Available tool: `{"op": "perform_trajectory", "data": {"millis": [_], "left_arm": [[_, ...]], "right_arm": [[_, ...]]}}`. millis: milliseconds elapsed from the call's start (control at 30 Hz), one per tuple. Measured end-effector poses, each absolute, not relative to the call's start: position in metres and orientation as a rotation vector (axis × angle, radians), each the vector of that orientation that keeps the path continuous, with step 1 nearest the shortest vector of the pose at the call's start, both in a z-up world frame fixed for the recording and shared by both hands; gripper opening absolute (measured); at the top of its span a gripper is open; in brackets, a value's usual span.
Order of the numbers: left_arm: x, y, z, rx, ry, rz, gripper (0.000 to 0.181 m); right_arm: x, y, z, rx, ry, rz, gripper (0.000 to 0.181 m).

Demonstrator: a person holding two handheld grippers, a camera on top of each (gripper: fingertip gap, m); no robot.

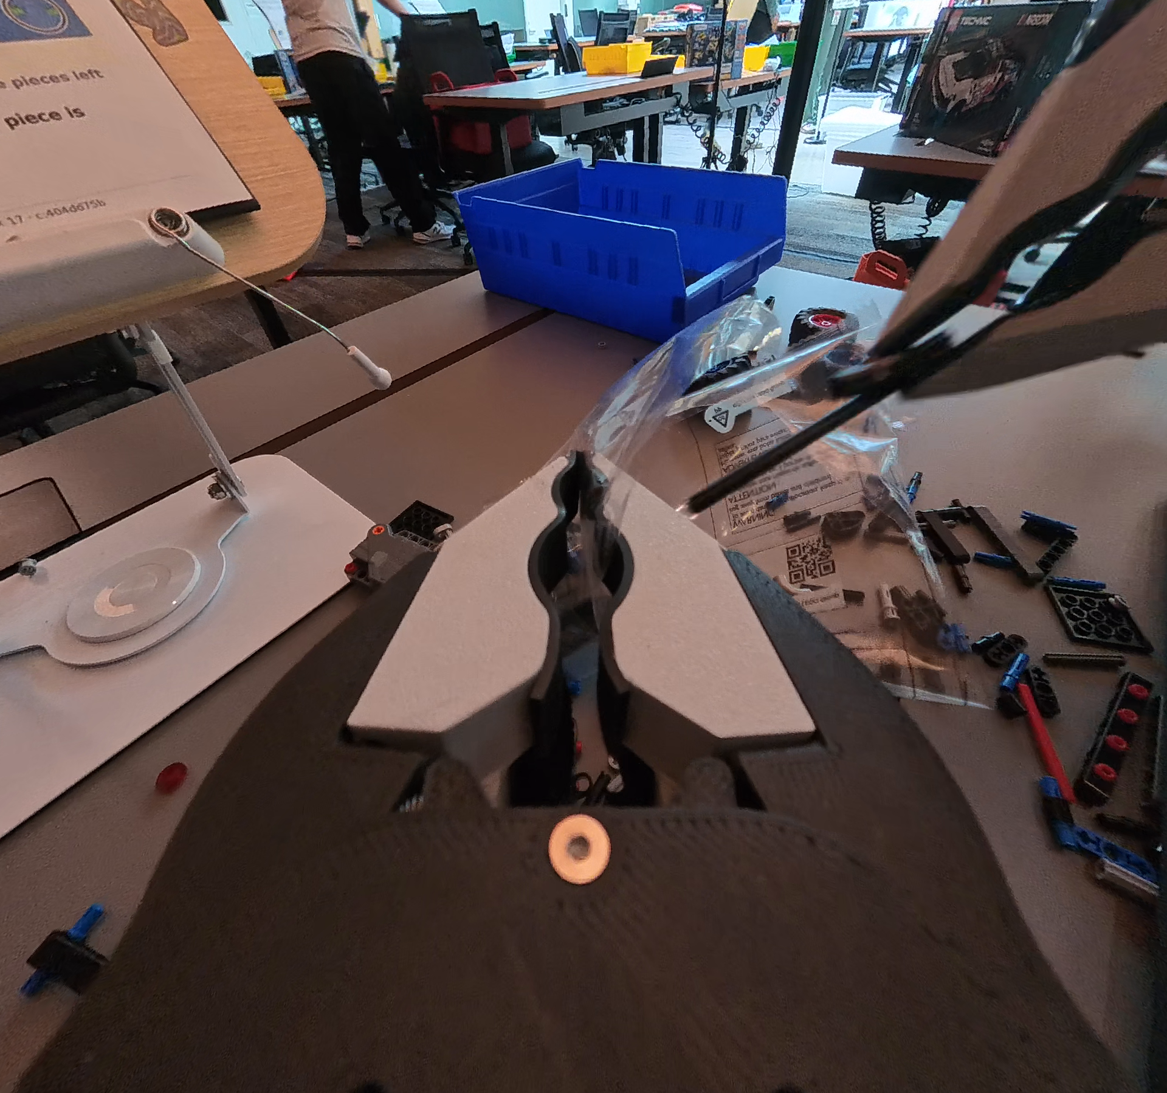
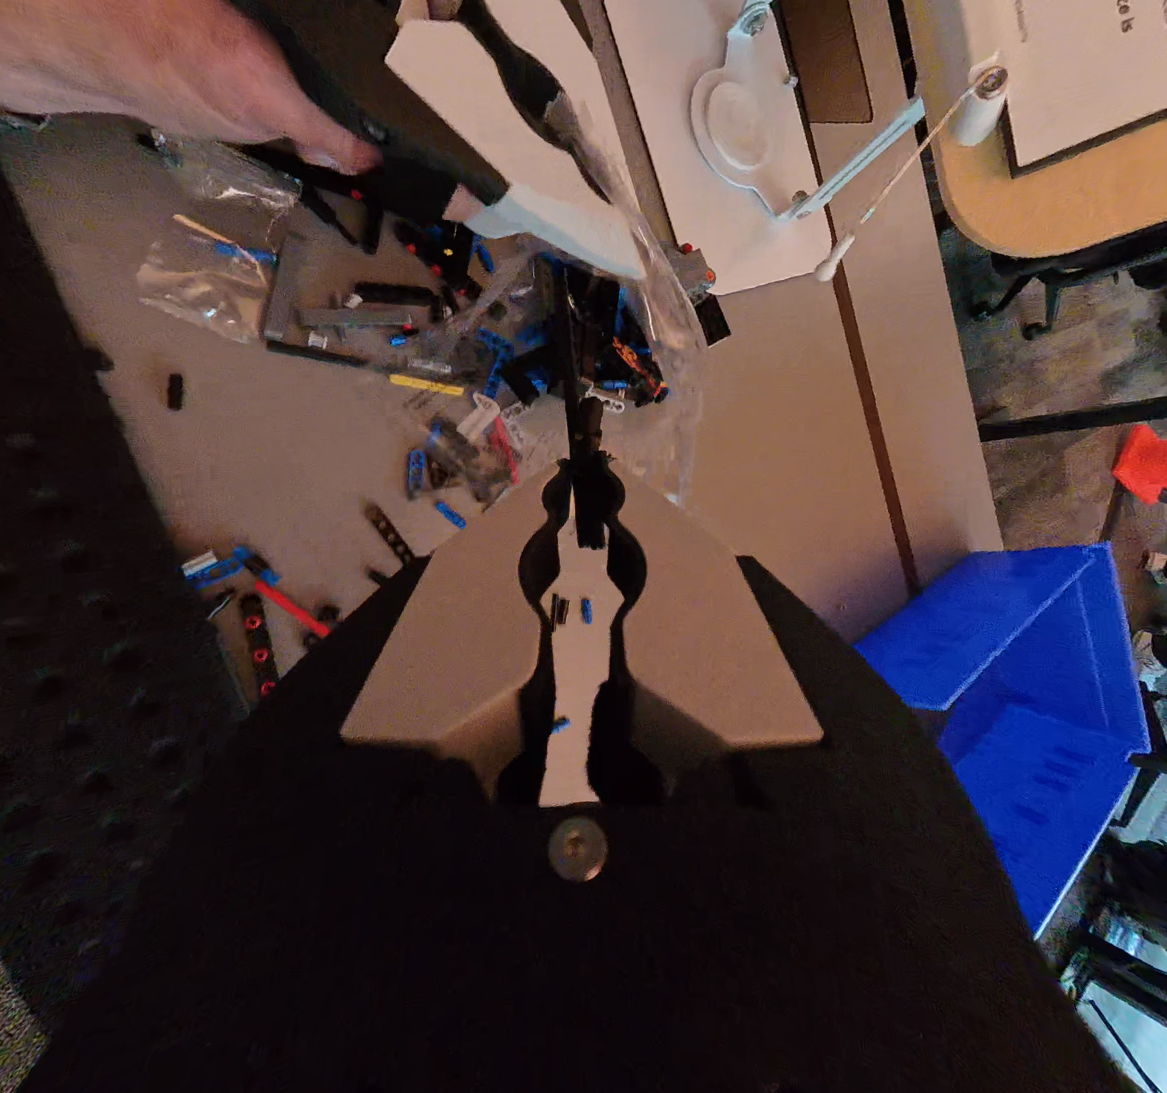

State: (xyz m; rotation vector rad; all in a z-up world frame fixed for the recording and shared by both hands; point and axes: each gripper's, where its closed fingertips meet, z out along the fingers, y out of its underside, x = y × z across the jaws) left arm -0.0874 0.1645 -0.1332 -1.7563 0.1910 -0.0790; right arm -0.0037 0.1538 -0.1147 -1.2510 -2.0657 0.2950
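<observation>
While the left gripper [image 1: 580, 469] pinches the edge of the clear plastic bag [image 1: 745, 431] with its tips closed tight, the right gripper [image 2: 584, 475] squeezes a thin black rod [image 1: 777, 456] that pokes down into the bag's mouth — so it seems best to keep the bag held up and steady and slide the rod slowly, so nothing rips. I count one bag, one rod and two grippers, then farther out one blue bin [image 1: 631, 241], one white stand [image 1: 208, 551] and too many little blue, black and red toy pieces [image 1: 1035, 564] on the table [image 1: 442, 418] to count.
</observation>
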Motion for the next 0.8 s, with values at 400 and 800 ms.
{"op": "perform_trajectory", "data": {"millis": [400, 800], "left_arm": [[-0.090, 0.165, -0.131, -1.752, 0.177, -0.074, 0.000], [-0.096, 0.164, -0.132, -1.751, 0.150, -0.074, 0.000]], "right_arm": [[0.037, 0.123, -0.135, -1.256, -2.180, 0.680, 0.027], [-0.010, 0.142, -0.260, -1.589, -2.190, 0.634, 0.064]]}}
